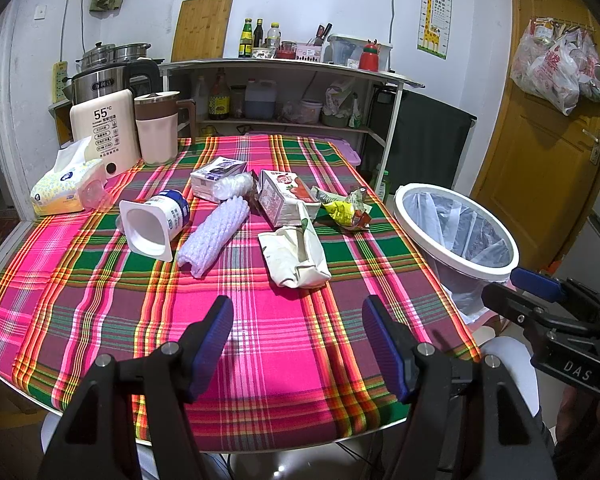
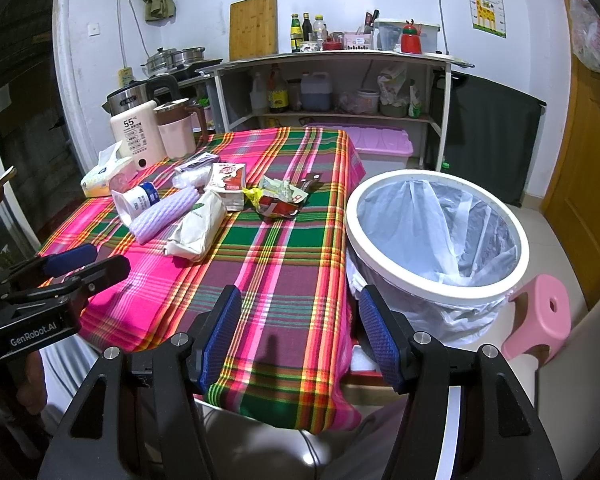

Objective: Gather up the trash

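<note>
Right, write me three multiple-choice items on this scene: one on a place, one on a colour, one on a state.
1. Where does the trash bin stand?
A. on the table
B. off the table's right edge
C. under the shelf

2. What colour is the foam sleeve lying on the tablecloth?
A. pale purple
B. orange
C. black

3. How do both pairs of jaws stand?
A. shut on trash
B. open and holding nothing
C. shut on nothing

Answers:
1 B, its white rim sits beside the cloth's edge in the right wrist view.
2 A, the ribbed sleeve is lilac in both views.
3 B, the left gripper and the right gripper show bare cloth between their blue pads.
</note>
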A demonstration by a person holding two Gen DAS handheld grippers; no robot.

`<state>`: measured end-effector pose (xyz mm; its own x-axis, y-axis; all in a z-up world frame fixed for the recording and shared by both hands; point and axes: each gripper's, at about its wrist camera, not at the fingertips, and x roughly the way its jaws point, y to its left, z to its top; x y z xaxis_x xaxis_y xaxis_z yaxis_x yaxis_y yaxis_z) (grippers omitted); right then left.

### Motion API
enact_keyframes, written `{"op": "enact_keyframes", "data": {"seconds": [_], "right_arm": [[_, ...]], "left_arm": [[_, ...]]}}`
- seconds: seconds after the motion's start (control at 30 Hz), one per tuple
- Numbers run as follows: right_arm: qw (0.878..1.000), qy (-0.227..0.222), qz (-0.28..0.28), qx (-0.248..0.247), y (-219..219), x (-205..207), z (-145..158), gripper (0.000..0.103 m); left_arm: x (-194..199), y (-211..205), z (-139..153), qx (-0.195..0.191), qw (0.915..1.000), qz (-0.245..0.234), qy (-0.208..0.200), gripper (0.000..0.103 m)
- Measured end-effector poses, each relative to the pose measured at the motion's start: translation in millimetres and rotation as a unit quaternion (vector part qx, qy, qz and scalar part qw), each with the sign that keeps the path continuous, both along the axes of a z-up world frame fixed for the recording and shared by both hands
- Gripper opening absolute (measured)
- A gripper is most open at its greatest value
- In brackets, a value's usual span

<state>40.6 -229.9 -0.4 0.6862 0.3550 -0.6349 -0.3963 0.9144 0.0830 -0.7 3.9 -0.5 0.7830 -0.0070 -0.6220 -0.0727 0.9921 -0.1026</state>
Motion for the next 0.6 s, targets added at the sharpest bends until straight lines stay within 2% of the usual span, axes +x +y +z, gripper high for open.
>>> {"op": "enact_keyframes", "data": {"seconds": [0.6], "right_arm": [[1.000, 0.003, 0.003, 0.000, 3.0, 2.9, 3.8, 0.062]], "left_arm": [[4.4, -8.7, 3.4, 0.000, 1.0000, -0.005, 0.003, 0.069]]}}
